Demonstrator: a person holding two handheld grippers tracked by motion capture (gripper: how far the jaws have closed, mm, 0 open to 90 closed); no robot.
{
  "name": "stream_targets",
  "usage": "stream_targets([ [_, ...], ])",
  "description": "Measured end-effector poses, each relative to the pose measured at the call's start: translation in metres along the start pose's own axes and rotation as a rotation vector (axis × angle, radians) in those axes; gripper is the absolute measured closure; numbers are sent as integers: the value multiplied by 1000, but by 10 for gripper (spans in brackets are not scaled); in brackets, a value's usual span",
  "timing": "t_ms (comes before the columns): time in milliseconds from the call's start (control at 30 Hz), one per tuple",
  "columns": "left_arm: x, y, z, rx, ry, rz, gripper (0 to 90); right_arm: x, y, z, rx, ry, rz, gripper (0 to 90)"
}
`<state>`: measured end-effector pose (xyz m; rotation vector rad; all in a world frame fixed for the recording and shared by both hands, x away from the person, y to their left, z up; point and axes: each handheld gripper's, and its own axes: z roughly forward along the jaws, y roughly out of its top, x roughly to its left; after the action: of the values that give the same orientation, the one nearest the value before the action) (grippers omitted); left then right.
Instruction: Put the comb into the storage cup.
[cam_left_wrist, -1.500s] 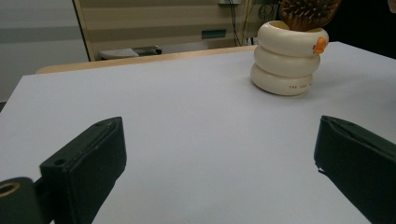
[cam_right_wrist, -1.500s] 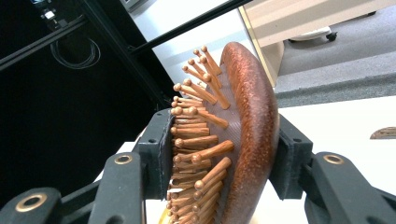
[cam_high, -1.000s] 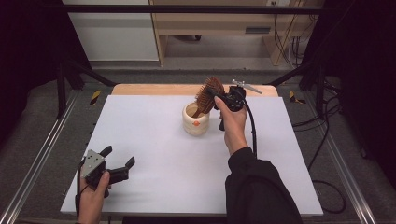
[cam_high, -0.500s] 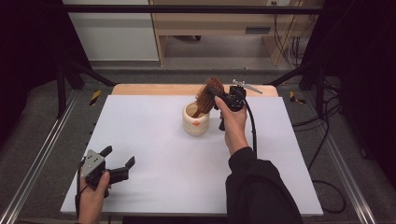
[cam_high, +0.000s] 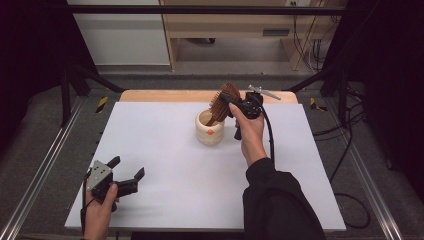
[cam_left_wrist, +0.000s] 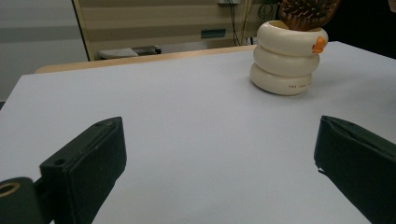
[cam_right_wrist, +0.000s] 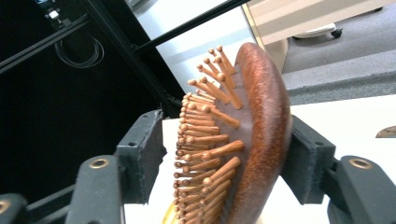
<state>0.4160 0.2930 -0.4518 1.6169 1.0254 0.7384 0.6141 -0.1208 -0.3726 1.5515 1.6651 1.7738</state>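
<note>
On the white bench (cam_high: 165, 150), a cream holder (cam_high: 209, 128) shaped like three stacked rings, with a small orange mark on its side, stood toward the far middle. A wooden hairbrush (cam_high: 222, 101) leaned out of its mouth, head up and tilted to the right, its handle end down inside the holder. The right gripper (cam_high: 235, 104) was closed on the brush head: in the right gripper view, one black jaw pressed the smooth brown back of the hairbrush (cam_right_wrist: 261, 140) and the other met the tips of the wooden pins. Whether the handle touched the holder's bottom could not be seen. The left gripper (cam_high: 127, 172) was held low over the near left corner of the bench, well apart from the holder, its jaws spread wide with nothing between them; in the left gripper view the holder (cam_left_wrist: 287, 58) stood far off, beyond the right jaw.
</note>
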Motion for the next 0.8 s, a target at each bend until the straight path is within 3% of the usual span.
stream_targets([
  [800,0,0,0,0,1,0,25,6,6,-4,-24,-26,-77,171],
])
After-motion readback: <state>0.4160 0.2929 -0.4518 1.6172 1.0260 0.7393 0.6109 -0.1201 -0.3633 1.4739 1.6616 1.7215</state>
